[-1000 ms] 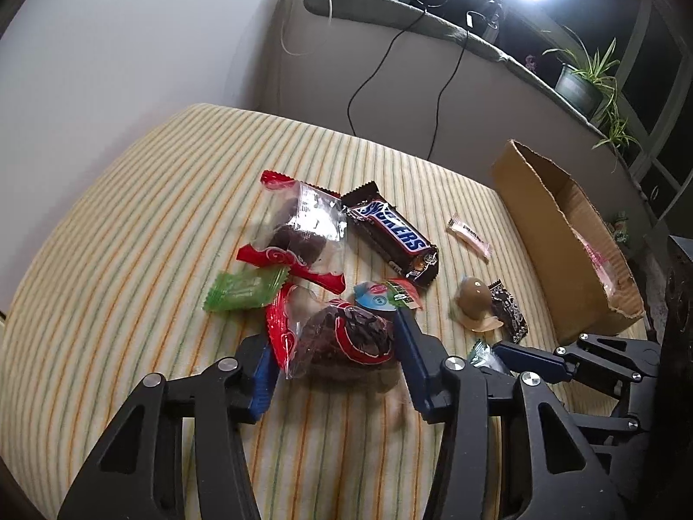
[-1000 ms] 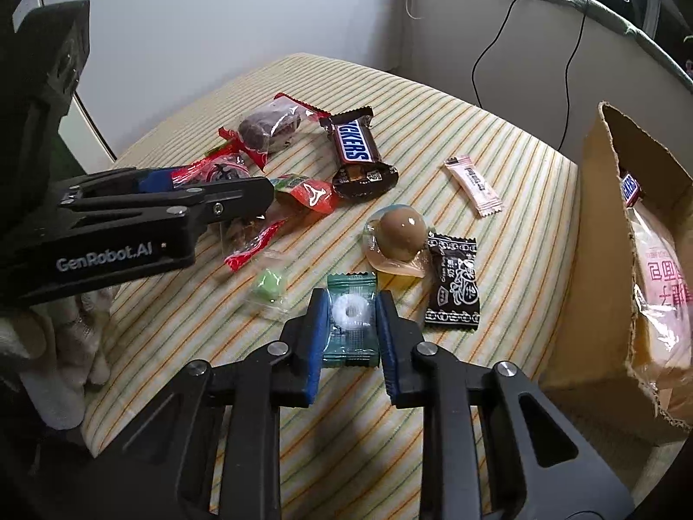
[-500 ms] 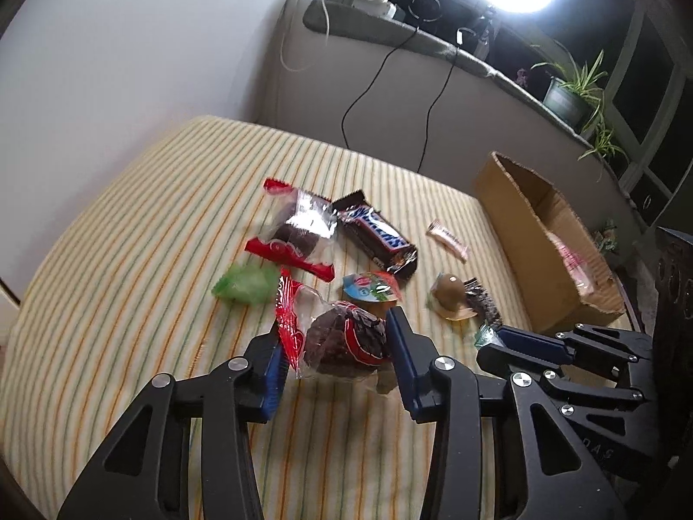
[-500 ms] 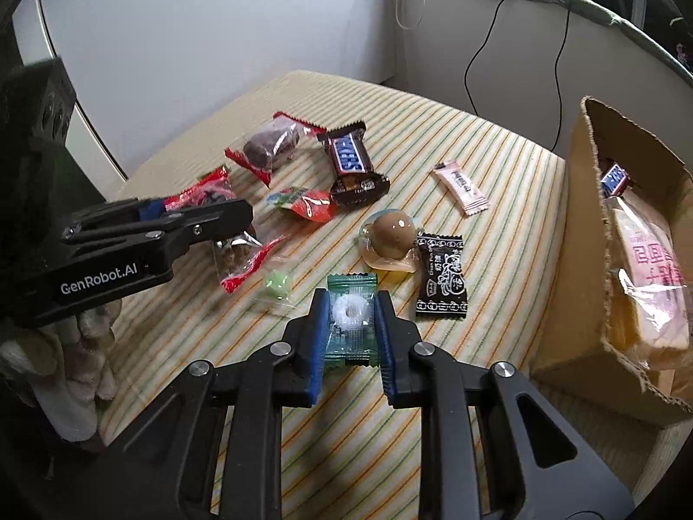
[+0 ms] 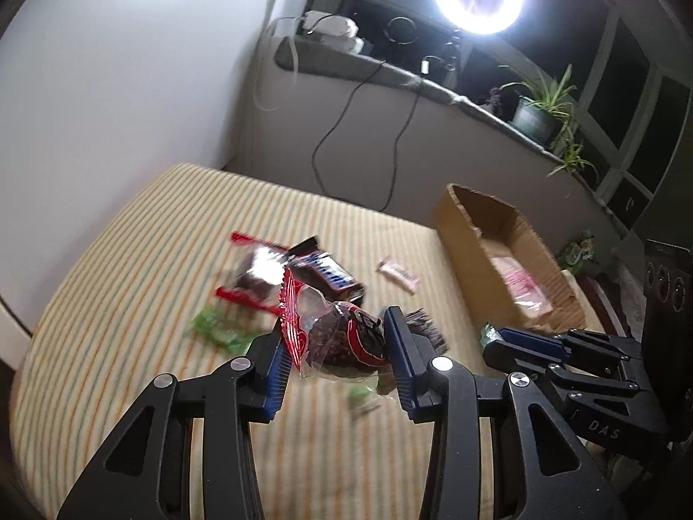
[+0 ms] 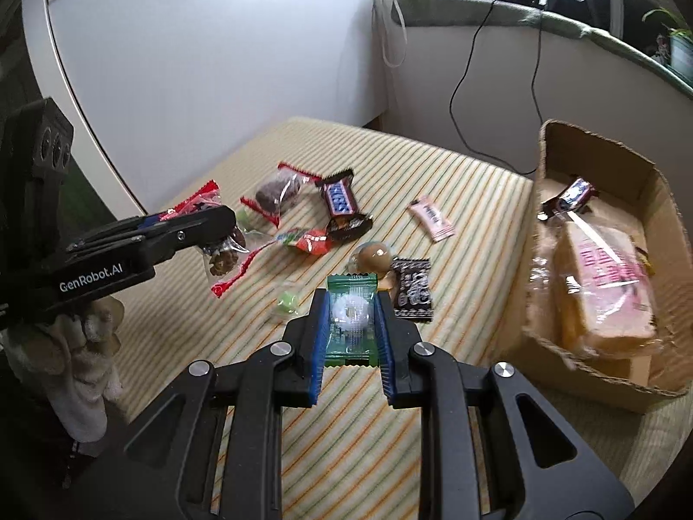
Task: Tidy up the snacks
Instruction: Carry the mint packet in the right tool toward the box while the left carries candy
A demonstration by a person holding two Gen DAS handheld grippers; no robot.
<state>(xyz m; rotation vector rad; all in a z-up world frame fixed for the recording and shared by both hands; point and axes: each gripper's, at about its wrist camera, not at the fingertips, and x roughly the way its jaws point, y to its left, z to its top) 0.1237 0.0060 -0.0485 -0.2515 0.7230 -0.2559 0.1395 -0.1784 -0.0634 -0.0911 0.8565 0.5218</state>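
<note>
Partway done, by my reading: the cardboard box (image 6: 606,372) already holds a bread pack and a small bar. The left claw (image 5: 335,342) is clamped on a red-edged chocolate pack (image 5: 338,338), the right claw (image 6: 351,325) on a green mint (image 6: 351,316), both lifted left of the box; several snacks lie on the striped surface (image 6: 476,199) beside it

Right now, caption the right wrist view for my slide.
Right claw grips green-wrapped white ring candy above striped cloth, torn cardboard box alongside.
</note>
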